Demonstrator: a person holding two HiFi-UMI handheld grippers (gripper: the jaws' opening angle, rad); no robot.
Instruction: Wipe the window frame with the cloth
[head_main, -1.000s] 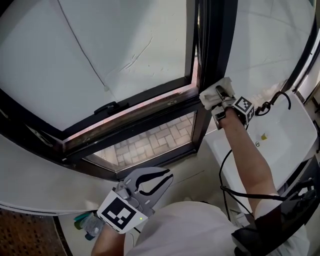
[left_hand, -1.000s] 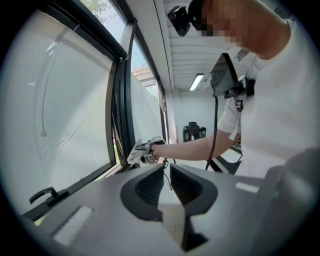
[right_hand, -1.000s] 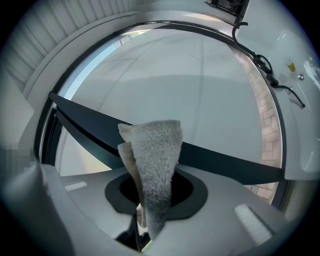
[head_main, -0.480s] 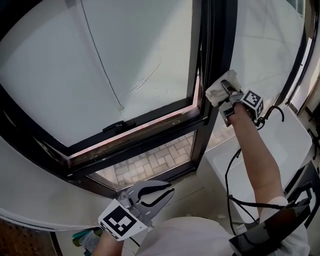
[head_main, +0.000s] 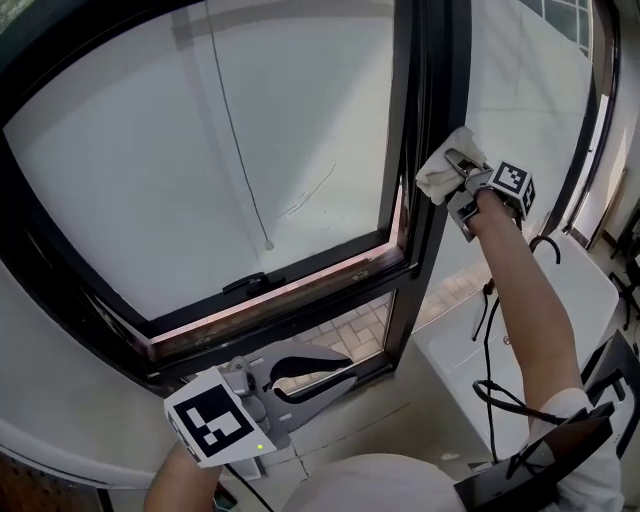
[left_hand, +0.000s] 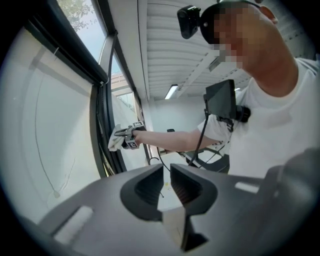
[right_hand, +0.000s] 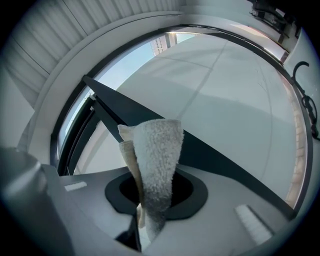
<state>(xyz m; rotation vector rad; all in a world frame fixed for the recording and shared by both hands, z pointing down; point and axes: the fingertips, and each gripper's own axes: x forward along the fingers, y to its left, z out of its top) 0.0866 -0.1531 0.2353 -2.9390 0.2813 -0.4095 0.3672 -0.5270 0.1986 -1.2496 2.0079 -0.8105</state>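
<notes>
Pinching the cloth (head_main: 436, 176) tight, the right gripper (head_main: 457, 164) holds it against the black upright of the window frame (head_main: 432, 80). Left gripper (head_main: 332, 368) hangs low, jaws slightly apart, nothing between them.

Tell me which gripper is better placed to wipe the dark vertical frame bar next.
Right. The right gripper is shut on the cloth, up at the vertical bar of the window frame. The left gripper hangs low near the person's body, empty, jaws slightly apart, well away from that bar.
</notes>
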